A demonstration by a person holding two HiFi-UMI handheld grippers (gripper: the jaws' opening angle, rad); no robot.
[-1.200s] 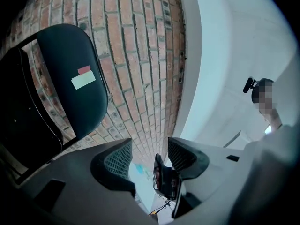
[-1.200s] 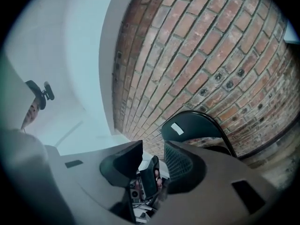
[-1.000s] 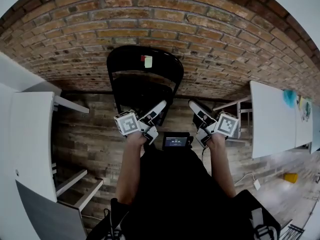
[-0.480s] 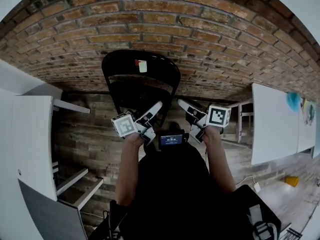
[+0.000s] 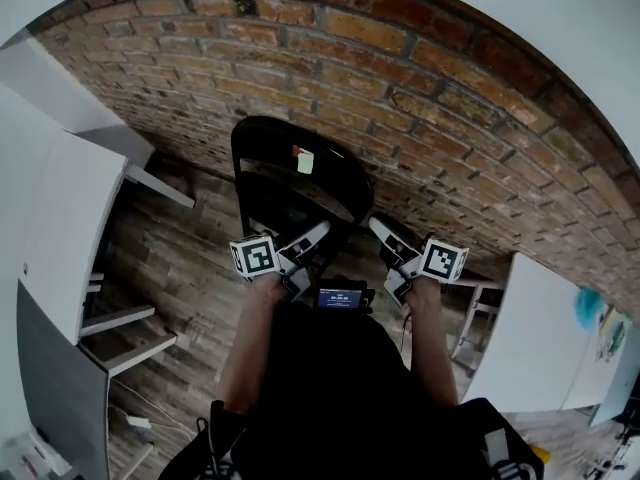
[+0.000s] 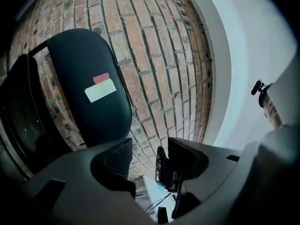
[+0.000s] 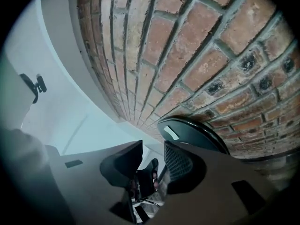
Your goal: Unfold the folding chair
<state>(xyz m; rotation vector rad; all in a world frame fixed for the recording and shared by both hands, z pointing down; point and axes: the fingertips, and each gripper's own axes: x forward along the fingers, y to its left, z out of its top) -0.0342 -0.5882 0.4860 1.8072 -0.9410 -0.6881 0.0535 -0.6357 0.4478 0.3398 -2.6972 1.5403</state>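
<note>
The black folding chair with a smooth, rounded moulded backrest point(image 5: 300, 173) leans folded against the rough red brick wall point(image 5: 450, 98), on the wood-plank floor point(image 5: 180, 258), just ahead of both tongs. The left tongs point(image 5: 318, 236) and right tongs point(image 5: 383, 230) are both released, with nothing between their ribbed pads. To open the chair well, one should pinch the backrest's top rim while the other draws the seat edge forward and down. The seat seems tucked flat, though the dark frame blurs together.
</note>
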